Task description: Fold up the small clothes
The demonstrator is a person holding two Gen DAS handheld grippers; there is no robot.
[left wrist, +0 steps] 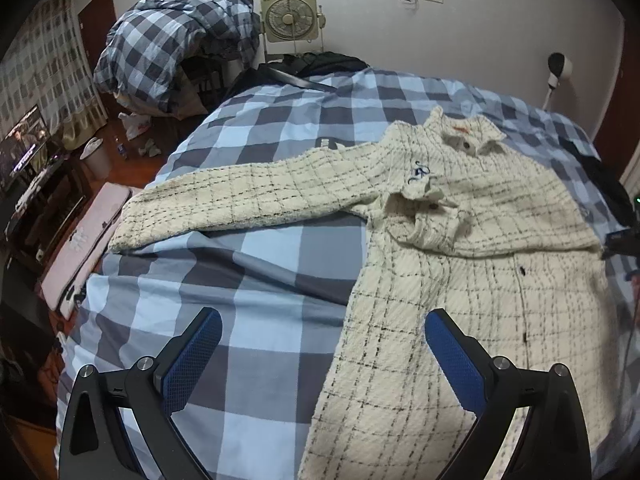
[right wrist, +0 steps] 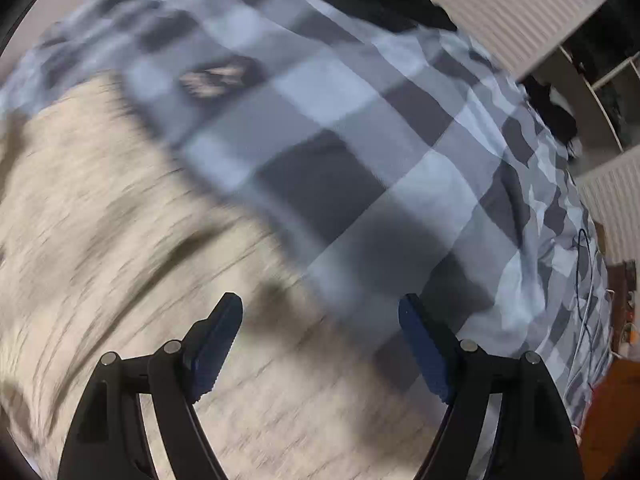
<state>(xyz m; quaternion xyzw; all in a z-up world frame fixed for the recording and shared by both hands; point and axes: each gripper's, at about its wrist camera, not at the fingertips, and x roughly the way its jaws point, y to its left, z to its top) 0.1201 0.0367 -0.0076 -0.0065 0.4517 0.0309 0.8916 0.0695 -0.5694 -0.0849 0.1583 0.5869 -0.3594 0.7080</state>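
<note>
A cream jacket with thin black checks (left wrist: 472, 248) lies on the blue checked bed cover (left wrist: 260, 280), collar toward the wall. One sleeve (left wrist: 240, 200) stretches left; the other is folded across the chest. My left gripper (left wrist: 324, 328) is open and empty above the jacket's lower left edge. In the blurred right wrist view the jacket (right wrist: 120, 240) fills the left side. My right gripper (right wrist: 320, 312) is open and empty over the jacket's edge, where it meets the cover (right wrist: 360, 160).
A heap of checked bedding (left wrist: 176, 40) and a box fan (left wrist: 290, 14) stand at the far wall. A pink keyboard (left wrist: 84, 248) and a screen (left wrist: 24, 144) sit left of the bed. Dark clothing (left wrist: 608, 184) lies at the bed's right edge. Cables (right wrist: 584, 280) lie on the cover.
</note>
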